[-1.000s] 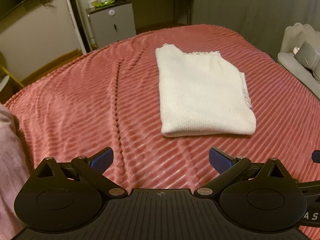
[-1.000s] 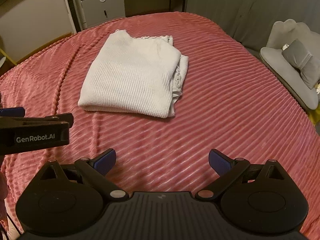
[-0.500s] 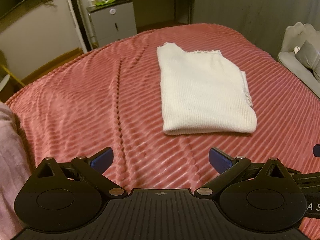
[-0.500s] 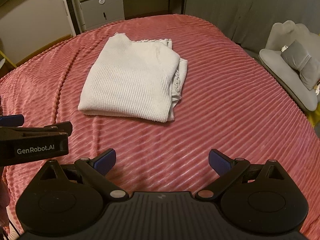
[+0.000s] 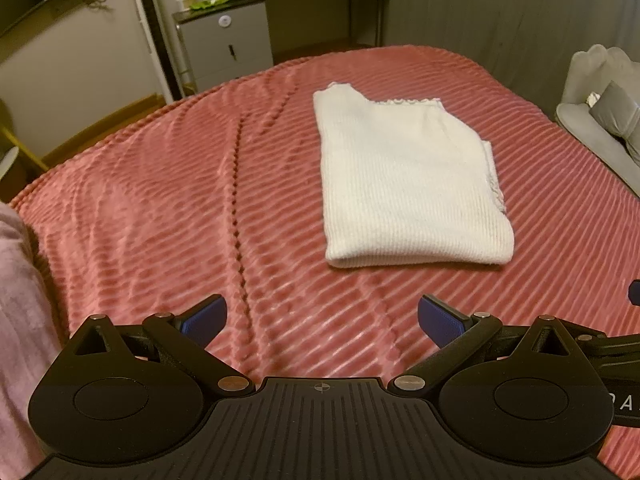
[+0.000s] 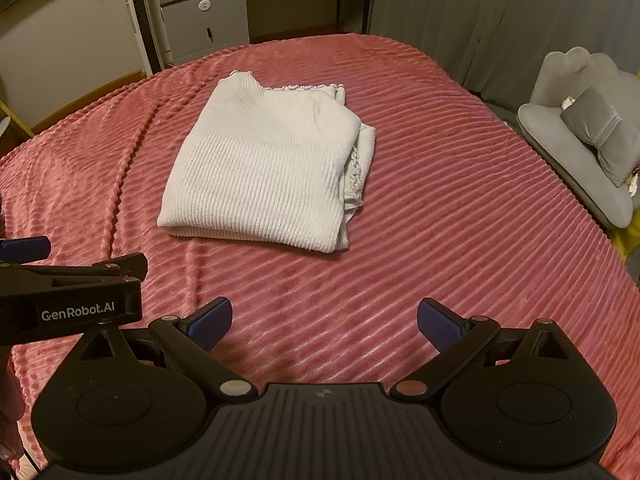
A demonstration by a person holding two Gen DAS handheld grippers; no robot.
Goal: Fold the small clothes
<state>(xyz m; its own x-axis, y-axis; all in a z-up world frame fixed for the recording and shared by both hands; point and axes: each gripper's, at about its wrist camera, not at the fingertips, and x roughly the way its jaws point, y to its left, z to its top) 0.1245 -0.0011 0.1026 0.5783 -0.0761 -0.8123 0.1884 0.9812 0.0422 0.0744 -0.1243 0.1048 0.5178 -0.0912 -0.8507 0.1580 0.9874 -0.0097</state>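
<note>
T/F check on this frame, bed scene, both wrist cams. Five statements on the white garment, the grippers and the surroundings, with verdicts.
1. The white knit garment lies folded on the pink ribbed bedspread. True.
2. The left gripper is clamped on the garment's near edge. False: its jaws are apart, empty, and short of the garment.
3. The right gripper is open and holds nothing. True.
4. A second garment lies unfolded beside the white one. False: only one garment lies on the bedspread.
5. A grey cabinet stands beyond the far end of the bed. True.
</note>
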